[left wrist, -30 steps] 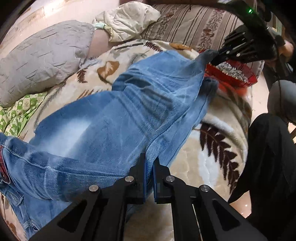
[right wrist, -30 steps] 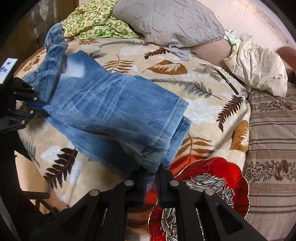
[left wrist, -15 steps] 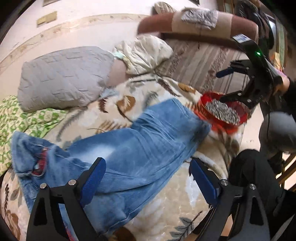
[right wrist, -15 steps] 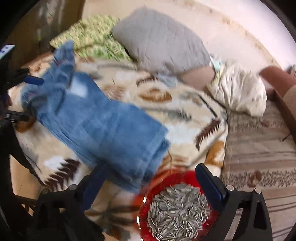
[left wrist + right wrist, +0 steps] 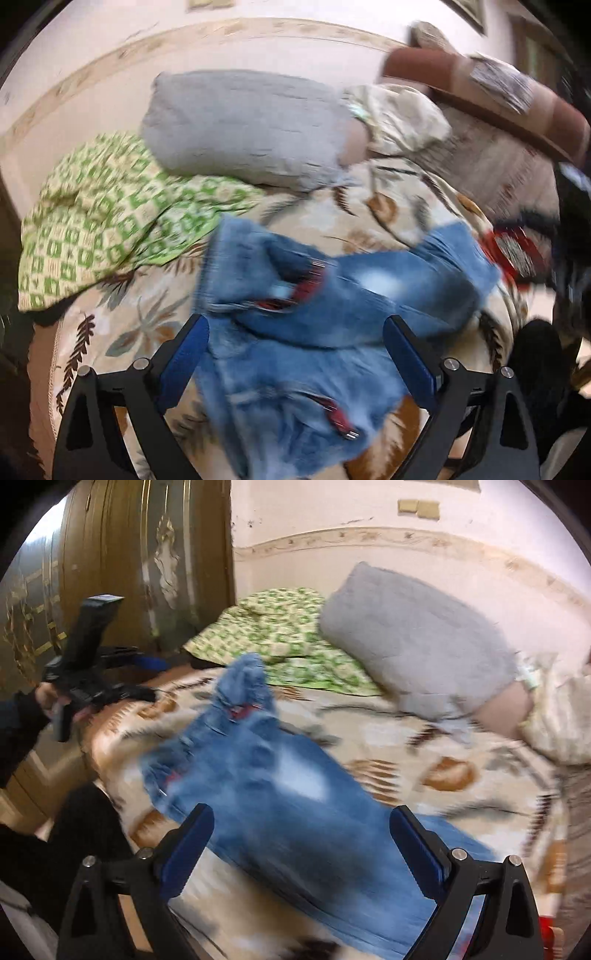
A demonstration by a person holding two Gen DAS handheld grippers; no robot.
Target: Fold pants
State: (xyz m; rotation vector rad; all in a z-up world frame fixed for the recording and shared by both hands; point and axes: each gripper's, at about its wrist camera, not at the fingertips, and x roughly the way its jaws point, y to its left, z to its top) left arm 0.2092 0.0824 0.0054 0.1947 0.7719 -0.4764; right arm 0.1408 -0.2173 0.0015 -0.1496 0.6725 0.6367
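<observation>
The blue jeans (image 5: 332,306) lie on a leaf-patterned blanket (image 5: 140,325), doubled lengthwise, with the legs running right and the rumpled waist nearest the left wrist camera. My left gripper (image 5: 295,332) hovers open above the waist end, nothing between its blue pads. In the right wrist view the jeans (image 5: 280,794) stretch away to the upper left. My right gripper (image 5: 301,819) is open over the leg part, holding nothing. The left gripper (image 5: 96,679) also shows there, held by a hand beyond the waist. Both views are motion-blurred.
A red plate of sunflower seeds (image 5: 517,254) sits at the blanket's edge by the leg ends. A grey pillow (image 5: 243,125), a green checked cloth (image 5: 103,206) and a cream cushion (image 5: 399,114) lie behind. A wooden door (image 5: 122,561) stands at the left.
Both grippers were shut on the jeans' edge a second ago. They have let go, opened wide and drawn back and up, and the jeans now rest on the blanket.
</observation>
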